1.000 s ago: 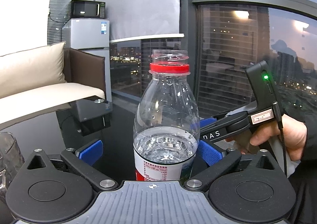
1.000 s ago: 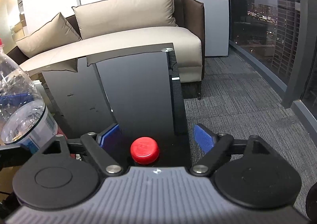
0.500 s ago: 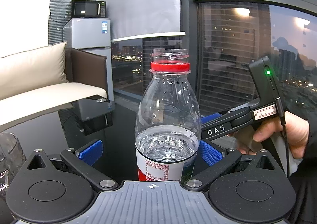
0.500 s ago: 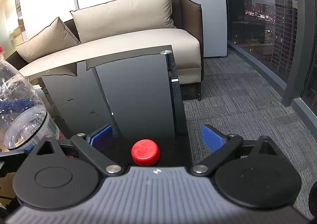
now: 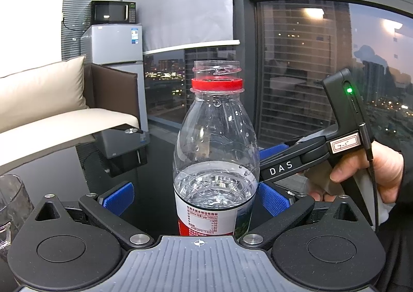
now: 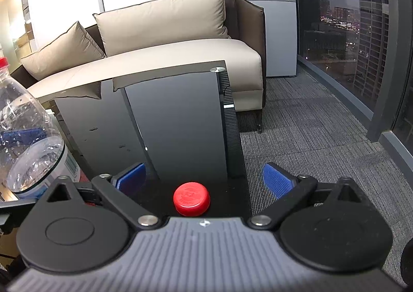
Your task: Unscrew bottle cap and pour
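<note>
Two grippers are out over the dark glass table (image 6: 180, 116); the left gripper (image 5: 198, 197) has its blue pads spread wide to either side of the water bottle (image 5: 216, 152), the left pad well clear of the plastic, the right pad close beside it though I cannot tell if it touches; nothing is clamped. That bottle stands upright, uncapped, its threaded mouth bare above the red neck ring, water filling roughly the lower half. Over on the right, the right gripper (image 6: 204, 181) is likewise splayed open and holding nothing; the red cap (image 6: 191, 198) lies flat on the table between its fingers, touching neither pad, near the table's edge. A glass tumbler (image 5: 11, 204) sits at the far left of the left wrist view; beyond are a beige sofa (image 6: 165, 41) and a small fridge (image 6: 268, 15).
</note>
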{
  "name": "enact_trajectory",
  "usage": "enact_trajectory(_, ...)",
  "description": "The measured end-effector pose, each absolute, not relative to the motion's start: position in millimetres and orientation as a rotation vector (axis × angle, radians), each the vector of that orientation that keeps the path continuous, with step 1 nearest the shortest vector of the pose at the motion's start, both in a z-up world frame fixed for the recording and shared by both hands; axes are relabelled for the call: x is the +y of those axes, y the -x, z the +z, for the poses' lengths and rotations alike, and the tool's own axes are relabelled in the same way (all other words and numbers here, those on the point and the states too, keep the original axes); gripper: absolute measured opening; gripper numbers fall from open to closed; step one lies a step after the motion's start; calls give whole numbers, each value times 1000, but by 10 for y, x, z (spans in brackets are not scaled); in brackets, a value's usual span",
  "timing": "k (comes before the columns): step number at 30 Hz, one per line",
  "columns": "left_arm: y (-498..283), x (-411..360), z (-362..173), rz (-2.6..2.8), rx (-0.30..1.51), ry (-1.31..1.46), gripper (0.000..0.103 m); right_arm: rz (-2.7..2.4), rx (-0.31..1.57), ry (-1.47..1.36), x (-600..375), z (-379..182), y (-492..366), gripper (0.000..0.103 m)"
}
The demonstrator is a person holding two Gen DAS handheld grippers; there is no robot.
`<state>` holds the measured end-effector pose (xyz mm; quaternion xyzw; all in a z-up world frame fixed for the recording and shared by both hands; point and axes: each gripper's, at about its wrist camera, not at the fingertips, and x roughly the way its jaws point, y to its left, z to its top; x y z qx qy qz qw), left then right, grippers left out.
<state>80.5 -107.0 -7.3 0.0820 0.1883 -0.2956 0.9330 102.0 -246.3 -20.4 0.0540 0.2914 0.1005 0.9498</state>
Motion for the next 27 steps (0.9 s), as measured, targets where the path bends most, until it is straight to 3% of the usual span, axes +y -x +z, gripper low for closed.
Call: enact_trajectory(27, -836, -1076, -86, -607, 403, -169, 102, 207, 598, -106, -2445, -206, -1014, 100)
